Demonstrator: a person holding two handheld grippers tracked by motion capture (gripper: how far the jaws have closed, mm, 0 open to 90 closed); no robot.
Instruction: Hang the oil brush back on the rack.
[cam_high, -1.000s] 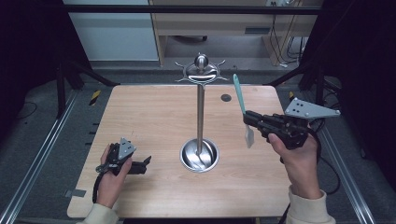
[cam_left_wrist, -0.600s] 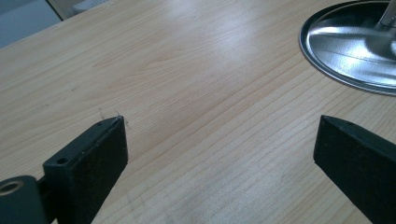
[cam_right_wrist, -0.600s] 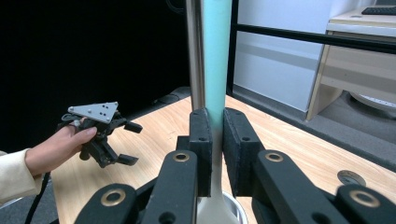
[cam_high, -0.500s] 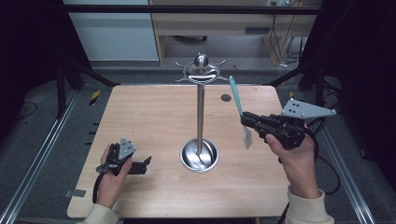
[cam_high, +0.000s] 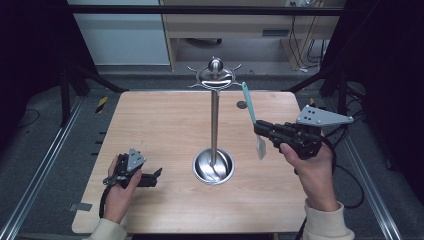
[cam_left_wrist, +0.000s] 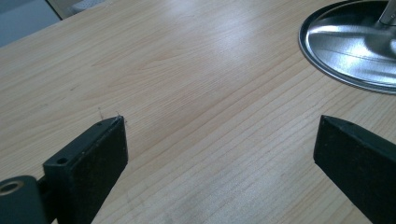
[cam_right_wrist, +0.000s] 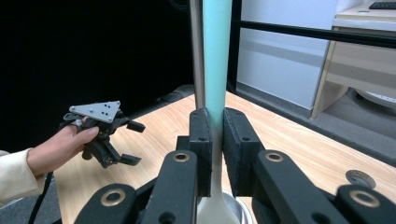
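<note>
At the table's right: teal-handled spatula with a pale blade (cam_high: 252, 122), upright, handle up, just right of the steel hanging stand (cam_high: 214, 125).
Right gripper (cam_high: 260, 131): clamped on its handle.
Left gripper (cam_high: 156, 176): jaws apart, empty, farther off.

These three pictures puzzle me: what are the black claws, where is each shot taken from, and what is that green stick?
A person sits at a wooden table, a hand-held claw tool in each hand. The high view looks down from above; the other two come from cameras riding on each claw.

The right gripper is shut on a spatula with a green handle, held upright; its own view shows the pads pinching it. The left gripper rests open and holds nothing. In the middle stands a metal stand with hooks on top.
</note>
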